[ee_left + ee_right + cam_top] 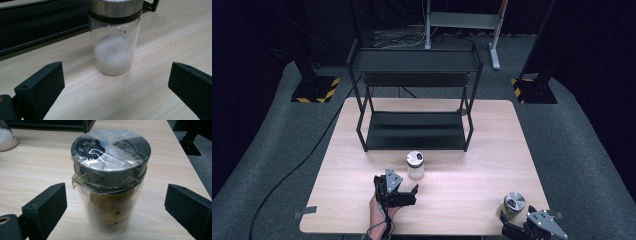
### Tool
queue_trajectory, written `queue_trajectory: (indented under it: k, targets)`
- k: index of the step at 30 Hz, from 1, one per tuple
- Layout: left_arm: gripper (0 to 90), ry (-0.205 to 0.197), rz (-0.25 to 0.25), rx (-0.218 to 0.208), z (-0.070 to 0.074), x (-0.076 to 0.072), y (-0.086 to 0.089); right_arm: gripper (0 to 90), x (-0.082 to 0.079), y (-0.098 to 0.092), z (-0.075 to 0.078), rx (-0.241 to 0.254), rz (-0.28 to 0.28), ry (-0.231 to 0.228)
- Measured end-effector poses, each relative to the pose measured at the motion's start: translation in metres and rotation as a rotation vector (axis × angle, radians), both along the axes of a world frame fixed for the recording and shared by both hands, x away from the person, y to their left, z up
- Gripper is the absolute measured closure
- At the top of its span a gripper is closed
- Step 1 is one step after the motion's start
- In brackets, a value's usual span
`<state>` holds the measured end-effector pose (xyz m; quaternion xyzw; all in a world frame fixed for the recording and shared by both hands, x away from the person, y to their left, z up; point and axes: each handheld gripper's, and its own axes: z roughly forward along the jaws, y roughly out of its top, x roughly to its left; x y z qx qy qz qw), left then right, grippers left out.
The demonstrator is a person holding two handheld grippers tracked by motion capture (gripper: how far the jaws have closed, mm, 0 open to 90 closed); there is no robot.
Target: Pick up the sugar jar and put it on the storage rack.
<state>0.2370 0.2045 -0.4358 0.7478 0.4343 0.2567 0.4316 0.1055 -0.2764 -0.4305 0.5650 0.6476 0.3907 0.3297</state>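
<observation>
On pale woodgrain table [462,200], both wide-open, empty grippers face cylindrical steel-lidded glass jars.

A black two-level metal shelf [414,95] stands on the wooden table [492,150], beyond the left gripper and well away from the right one. Past the table's far edge, two posts rest on yellow-and-black striped bases [316,90] on the grey carpet [257,170].

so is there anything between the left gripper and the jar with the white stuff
No. In the left gripper view, bare wooden table lies between the left gripper and the white-filled jar.
</observation>
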Motion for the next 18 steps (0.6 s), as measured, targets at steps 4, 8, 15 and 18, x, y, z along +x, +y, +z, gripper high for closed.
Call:
queue_trajectory:
  k: [4,8,15,18]
  targets:
    - [0.0,0.01,-0.004,0.0,-0.003,0.011,-0.006,2.6,0.001,0.002,0.0,-0.003,0.002,0.002]
    - [0.0,0.026,0.003,0.003,-0.007,0.023,-0.013,2.4,0.003,0.003,0.0,-0.007,0.008,0.009]
    - [0.0,0.037,0.013,0.004,-0.011,0.041,-0.021,2.4,0.003,0.003,0.0,-0.007,0.004,0.015]
    - [0.0,0.035,0.016,0.009,-0.012,0.046,-0.023,2.4,0.003,0.002,0.0,0.0,0.001,0.012]
